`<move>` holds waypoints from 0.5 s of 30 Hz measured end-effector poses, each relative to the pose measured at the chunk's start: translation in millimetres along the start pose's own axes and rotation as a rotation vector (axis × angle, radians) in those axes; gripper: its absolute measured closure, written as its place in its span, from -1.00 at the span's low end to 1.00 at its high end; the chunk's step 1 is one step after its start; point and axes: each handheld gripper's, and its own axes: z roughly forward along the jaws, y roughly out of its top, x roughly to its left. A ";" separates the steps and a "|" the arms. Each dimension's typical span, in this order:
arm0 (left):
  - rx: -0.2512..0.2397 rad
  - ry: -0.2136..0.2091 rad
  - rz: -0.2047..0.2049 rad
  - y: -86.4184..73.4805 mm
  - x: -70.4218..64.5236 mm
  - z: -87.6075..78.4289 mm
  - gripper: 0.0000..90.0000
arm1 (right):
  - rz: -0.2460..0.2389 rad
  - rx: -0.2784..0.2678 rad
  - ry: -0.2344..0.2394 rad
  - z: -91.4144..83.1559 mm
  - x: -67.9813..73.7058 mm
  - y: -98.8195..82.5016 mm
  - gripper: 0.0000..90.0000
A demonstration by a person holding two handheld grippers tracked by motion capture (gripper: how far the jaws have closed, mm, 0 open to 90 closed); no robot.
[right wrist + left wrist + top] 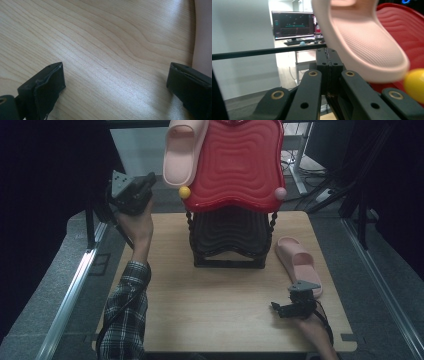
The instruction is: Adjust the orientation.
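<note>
Second pale pink rubber slipper (299, 264) lies on the wooden surface (210, 305) at lower right, long axis running up-left, just above the released right gripper (295, 307). Left gripper (145, 185) is clenched empty, upper left, beside the slipper on the red rack (235, 165).

Wide-spread tool (113, 87) over wooden table (100, 45)

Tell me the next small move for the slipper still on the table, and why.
Probably slide the right gripper toward the pink slipper on the table until its open fingers straddle the slipper's edge. The other slipper already lies on the red top shelf, and the left gripper is shut with nothing between its fingers.
</note>
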 end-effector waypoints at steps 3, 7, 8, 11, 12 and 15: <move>-0.001 -0.016 0.011 -6.5 -4.5 -0.9 0.99 | -0.001 0.000 -0.001 0.0 0.0 0.0 -0.97; -0.005 -0.033 0.013 -8.3 -8.2 0.3 0.99 | 0.000 0.000 0.001 0.0 0.0 0.0 -0.97; -0.007 -0.038 0.010 -7.7 -9.2 1.1 0.99 | -0.001 -0.001 -0.001 0.1 -0.1 0.0 -0.97; -0.005 -0.036 0.013 -5.4 -11.8 2.3 0.99 | 0.000 0.000 0.000 0.0 0.0 0.0 -0.97; -0.009 -0.041 0.009 -4.2 -12.4 2.8 0.99 | 0.000 0.000 0.000 0.0 0.0 0.0 -0.96; -0.017 -0.057 -0.006 1.6 -16.7 5.6 0.99 | -0.001 -0.001 -0.001 0.1 -0.1 0.0 -0.96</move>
